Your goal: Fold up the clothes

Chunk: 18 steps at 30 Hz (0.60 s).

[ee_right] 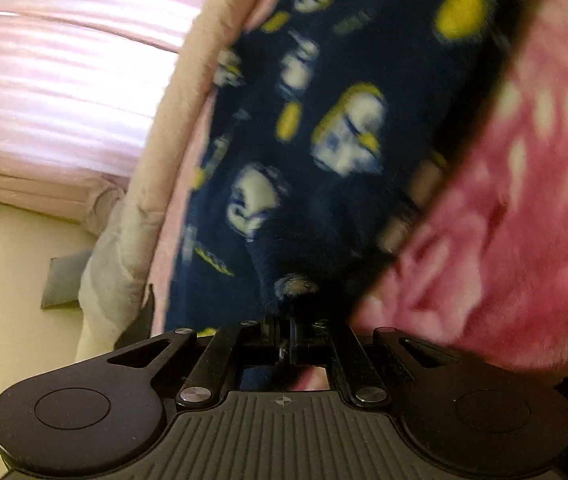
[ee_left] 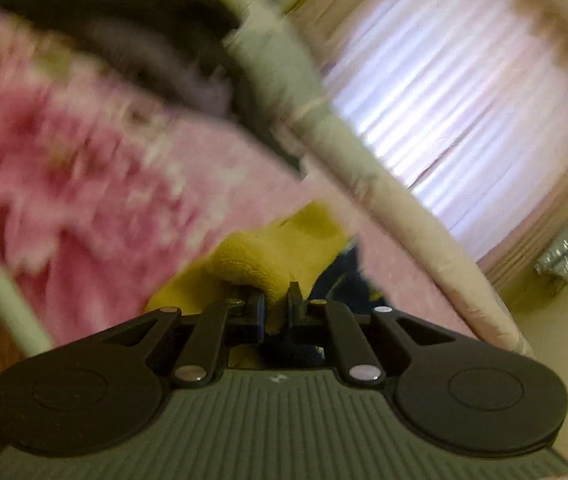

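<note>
My left gripper (ee_left: 276, 300) is shut on a fold of yellow fleece (ee_left: 268, 254), which bunches up just past the fingertips; dark navy cloth (ee_left: 343, 280) shows right beside it. My right gripper (ee_right: 288, 320) is shut on a navy fleece garment (ee_right: 303, 132) printed with white and yellow helmet figures, which stretches away and up from the jaws. The yellow fleece may be part of the same garment; I cannot tell. Both views are motion-blurred.
A pink and white flowered blanket (ee_left: 64, 168) covers the bed, and shows at the right of the right wrist view (ee_right: 503, 216). A padded pale bed rail (ee_left: 363, 168) runs diagonally. Pink curtains (ee_left: 463, 92) hang behind. A dark garment (ee_left: 124, 20) lies further back.
</note>
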### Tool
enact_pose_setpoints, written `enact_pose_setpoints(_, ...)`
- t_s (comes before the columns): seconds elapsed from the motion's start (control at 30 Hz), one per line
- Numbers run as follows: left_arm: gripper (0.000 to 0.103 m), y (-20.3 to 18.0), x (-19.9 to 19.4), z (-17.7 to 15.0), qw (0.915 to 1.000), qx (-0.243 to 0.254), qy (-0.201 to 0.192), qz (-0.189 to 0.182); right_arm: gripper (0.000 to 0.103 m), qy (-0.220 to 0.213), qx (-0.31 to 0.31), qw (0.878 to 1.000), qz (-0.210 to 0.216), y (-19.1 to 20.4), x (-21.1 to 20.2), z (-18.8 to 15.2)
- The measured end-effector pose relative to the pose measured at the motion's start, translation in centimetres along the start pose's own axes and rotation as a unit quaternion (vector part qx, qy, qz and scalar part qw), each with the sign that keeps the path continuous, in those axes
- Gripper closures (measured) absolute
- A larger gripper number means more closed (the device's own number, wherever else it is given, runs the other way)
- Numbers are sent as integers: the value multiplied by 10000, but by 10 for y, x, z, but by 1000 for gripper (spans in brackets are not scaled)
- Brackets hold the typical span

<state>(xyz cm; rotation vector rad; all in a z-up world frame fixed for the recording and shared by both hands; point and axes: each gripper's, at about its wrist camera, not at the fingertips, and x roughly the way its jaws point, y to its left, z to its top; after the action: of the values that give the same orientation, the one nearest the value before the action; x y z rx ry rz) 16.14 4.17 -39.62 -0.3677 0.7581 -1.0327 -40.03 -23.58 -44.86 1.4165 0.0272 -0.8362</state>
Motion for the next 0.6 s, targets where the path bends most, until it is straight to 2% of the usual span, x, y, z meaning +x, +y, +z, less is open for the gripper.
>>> enact_pose_setpoints(0.07,96,-9,-10,2,9990,338,-284,-41,100,-29,-153,9999,-53,5,-4,-1)
enact_pose_setpoints(0.1,96,-10,-7,0,9990,406,-187,22,100,-41,-229,9997,-83,7,-6,-2)
enact_pose_setpoints(0.17,94,-4,4,-9,9967,492,487,420,100,-67,-383,9991,-144,11,-10,-3)
enact_pose_setpoints(0.2,89,1,6,-13,9948,445,716,575,100,-79,-459,9988,-174,13,-12,-4)
enact_pose_setpoints(0.23,86,1,2,-6,9948,465,678,600,99,-92,-536,9983,-204,16,-14,-5)
enact_pose_setpoints(0.27,83,0,-3,2,9949,487,629,621,91,-105,-612,9978,-235,18,-16,-6)
enact_pose_setpoints(0.3,75,0,-7,9,9949,510,580,642,83,-117,-689,9972,-265,20,-18,-6)
enact_pose_setpoints(0.33,70,0,-12,16,9950,533,532,663,61,-130,-765,9965,-295,22,-20,-7)
enact_pose_setpoints(0.37,69,-1,-17,24,9949,555,483,684,42,-143,-842,9958,-325,24,-22,-8)
enact_pose_setpoints(0.4,68,-1,-21,31,9949,578,434,705,36,-155,-918,9950,-355,27,-24,-9)
enact_pose_setpoints(0.47,64,-6,-22,50,9941,701,369,738,35,-223,-1087,9926,-486,32,-30,-9)
enact_pose_setpoints(0.5,56,-13,-12,60,9933,801,400,729,35,-283,-1181,9908,-594,35,-34,-10)
enact_pose_setpoints(0.6,47,-30,36,80,9927,875,720,406,35,-461,-1463,9839,-918,43,-45,-10)
